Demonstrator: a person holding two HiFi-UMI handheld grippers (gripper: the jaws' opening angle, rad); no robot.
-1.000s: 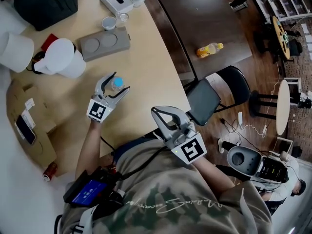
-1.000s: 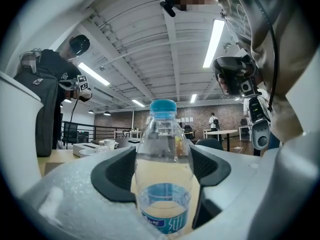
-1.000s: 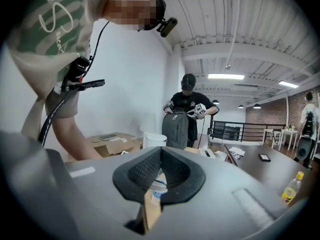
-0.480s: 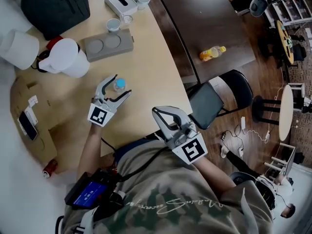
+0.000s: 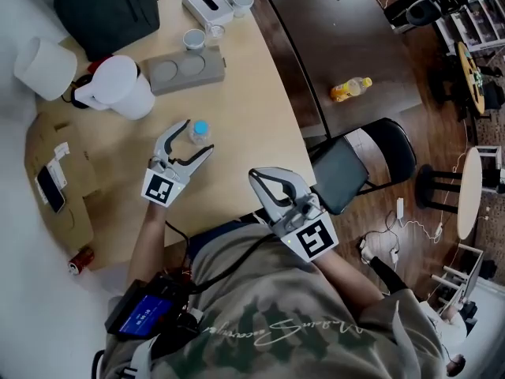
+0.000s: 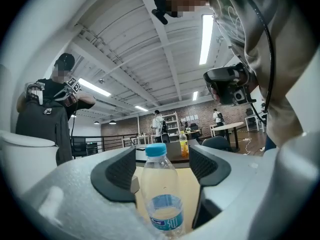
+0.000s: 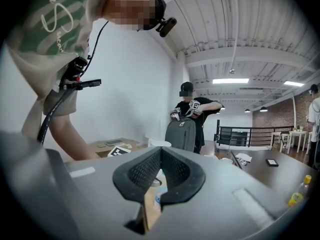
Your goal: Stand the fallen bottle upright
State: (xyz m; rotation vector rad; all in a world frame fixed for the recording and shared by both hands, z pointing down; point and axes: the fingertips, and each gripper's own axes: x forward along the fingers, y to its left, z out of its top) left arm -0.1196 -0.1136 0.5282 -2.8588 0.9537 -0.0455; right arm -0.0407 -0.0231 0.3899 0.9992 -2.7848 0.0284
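One clear plastic bottle, blue cap, blue label band, standing upright on the light wood table. It sits between the two jaws of the left gripper, near the person's edge of the table. In the left gripper view the jaws are spread wide with the bottle centred in the gap; a strip of table shows on either side of it, so neither pad appears to touch it. Right gripper – held off the table edge in front of the person's torso, well apart from the bottle; its own view shows the two pads drawn together at the tips with nothing held between them. Other items on the same table: a white jug, a grey tray with two round recesses, a black backpack, a tissue box and small cups. On the neighbouring dark table – an orange drink bottle lying on its side. A black folding chair stands beside the table corner.
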